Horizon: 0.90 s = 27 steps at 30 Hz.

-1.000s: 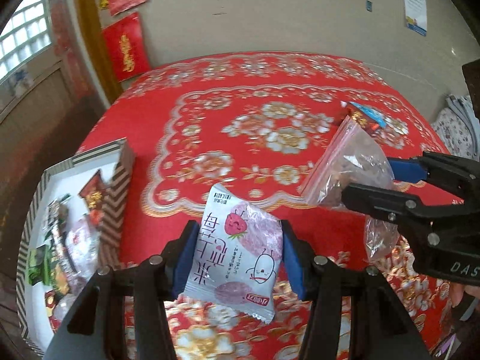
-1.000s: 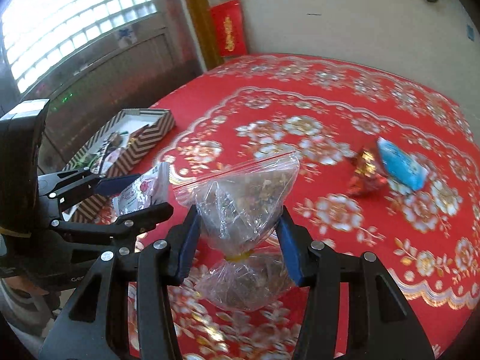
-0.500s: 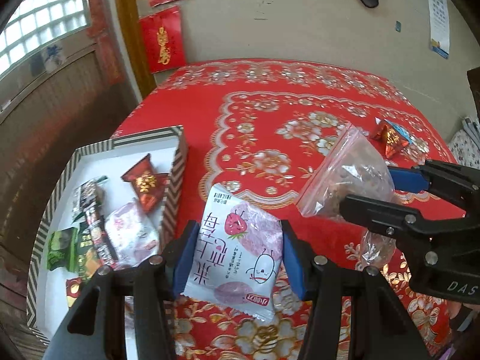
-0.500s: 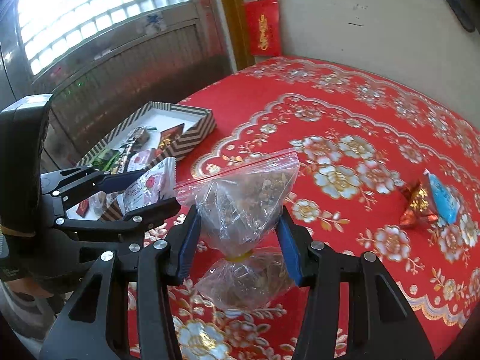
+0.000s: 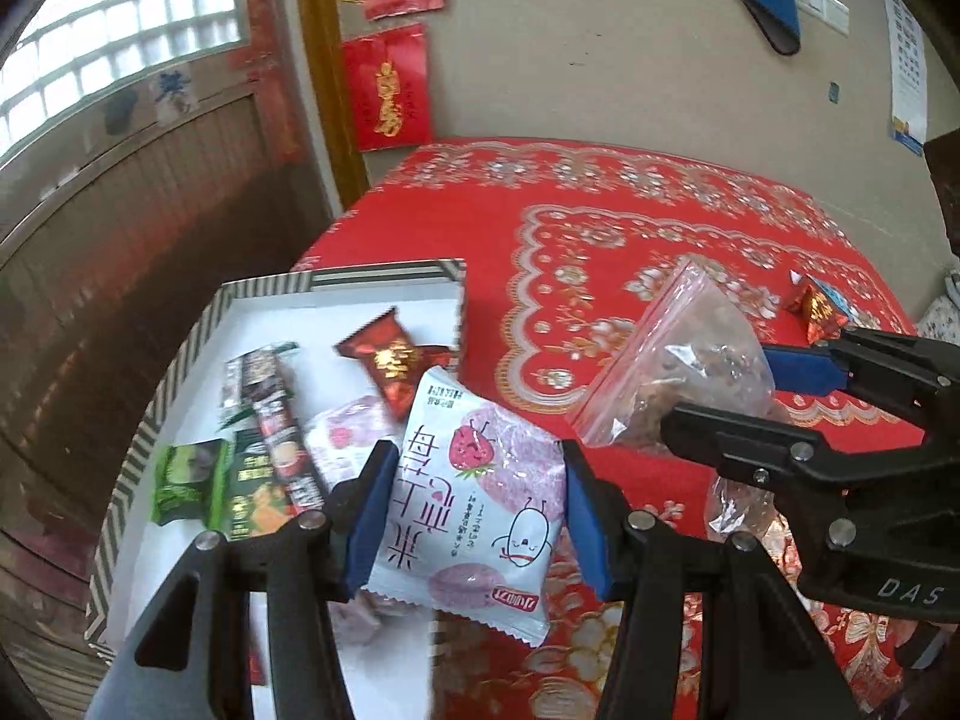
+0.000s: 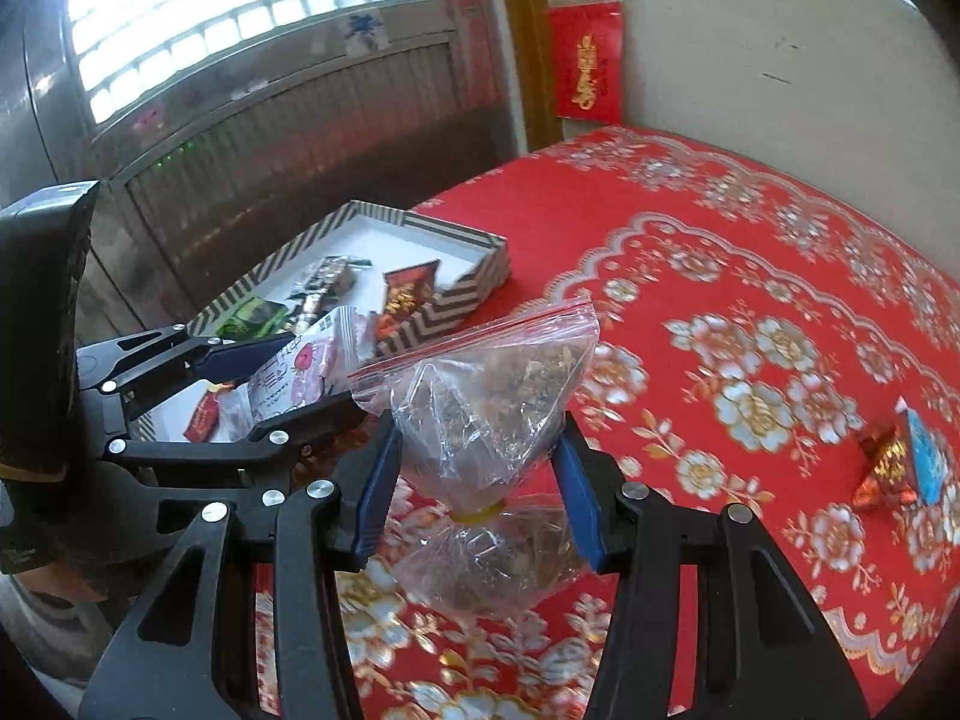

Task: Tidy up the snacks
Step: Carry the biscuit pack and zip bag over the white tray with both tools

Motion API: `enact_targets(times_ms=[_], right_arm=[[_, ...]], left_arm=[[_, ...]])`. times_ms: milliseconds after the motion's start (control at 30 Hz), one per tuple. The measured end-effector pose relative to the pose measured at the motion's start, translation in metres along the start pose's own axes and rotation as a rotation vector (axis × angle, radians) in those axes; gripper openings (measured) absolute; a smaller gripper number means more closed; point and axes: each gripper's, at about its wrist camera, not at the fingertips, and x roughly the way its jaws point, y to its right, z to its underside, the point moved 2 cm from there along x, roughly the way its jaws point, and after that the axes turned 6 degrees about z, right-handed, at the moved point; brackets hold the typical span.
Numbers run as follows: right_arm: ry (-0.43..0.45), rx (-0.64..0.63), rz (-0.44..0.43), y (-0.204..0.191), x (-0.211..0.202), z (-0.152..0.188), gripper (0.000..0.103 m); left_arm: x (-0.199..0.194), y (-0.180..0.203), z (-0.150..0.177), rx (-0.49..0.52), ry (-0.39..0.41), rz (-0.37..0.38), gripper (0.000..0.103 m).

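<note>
- Low in the centre of the left wrist view, the left gripper (image 5: 468,516) is part-closed, blue pads pressing both side edges of the pink strawberry snack packet (image 5: 474,498); the slick film could slip out if tilted.
- Centre of the right wrist view, the right gripper (image 6: 477,489) pinches the clear zip bag (image 6: 486,414) above its yellow tie; the heavy lower bulge may sag free.
- Farther, upper left, the striped box (image 6: 474,291) holds snacks; dropping early would miss it.
- Far right, two wrapped candies (image 6: 894,462) lie on the red tablecloth (image 6: 720,240).
</note>
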Motion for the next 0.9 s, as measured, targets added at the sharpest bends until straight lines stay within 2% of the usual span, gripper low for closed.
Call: enact_targets(times_ms=[533,900], right_arm=[[-0.001,-0.109,-0.092,-0.077,0.031,-0.043,0.049],[-0.066,-0.139,-0.129,-0.116,0.086,-0.068,0.049]], left_arm=[[-0.021,-0.086,0.015,-0.13,0.022,-0.102,0.056],[-0.015,-0.122,0.038,-0.192,-0.018,-0.138,0.056]])
